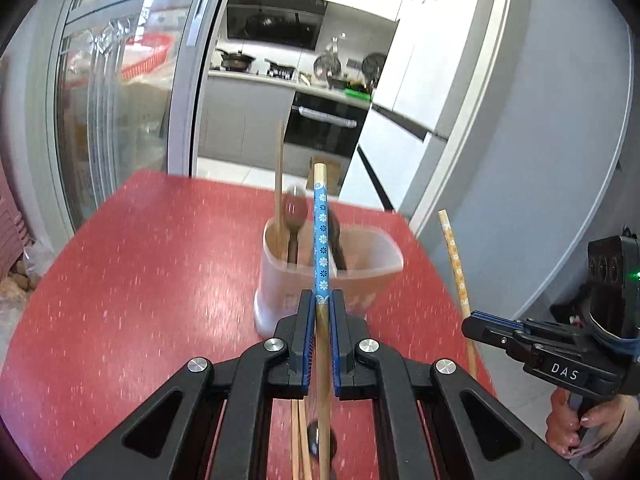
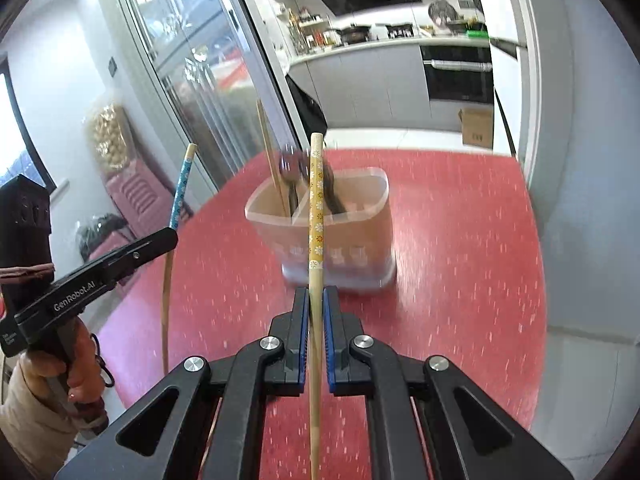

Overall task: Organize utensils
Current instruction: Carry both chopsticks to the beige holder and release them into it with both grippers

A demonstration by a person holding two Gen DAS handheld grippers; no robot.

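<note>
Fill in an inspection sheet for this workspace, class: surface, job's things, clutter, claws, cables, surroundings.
Surface: red speckled table.
Job's things: translucent holder standing on the table, divided inside, with a bare chopstick and dark spoons upright in it; blue chopstick; yellow chopstick.
Clutter: more sticks lying under the left claw, blurred.
Claws: left claw shut on the blue chopstick; right claw shut on the yellow chopstick.
Cables: nothing seen.
Surroundings: kitchen with oven, fridge, glass door, cardboard box.

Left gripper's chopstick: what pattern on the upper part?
Blue with white flowers on the chopstick; bare wood below. Clearest in the left wrist view.
</note>
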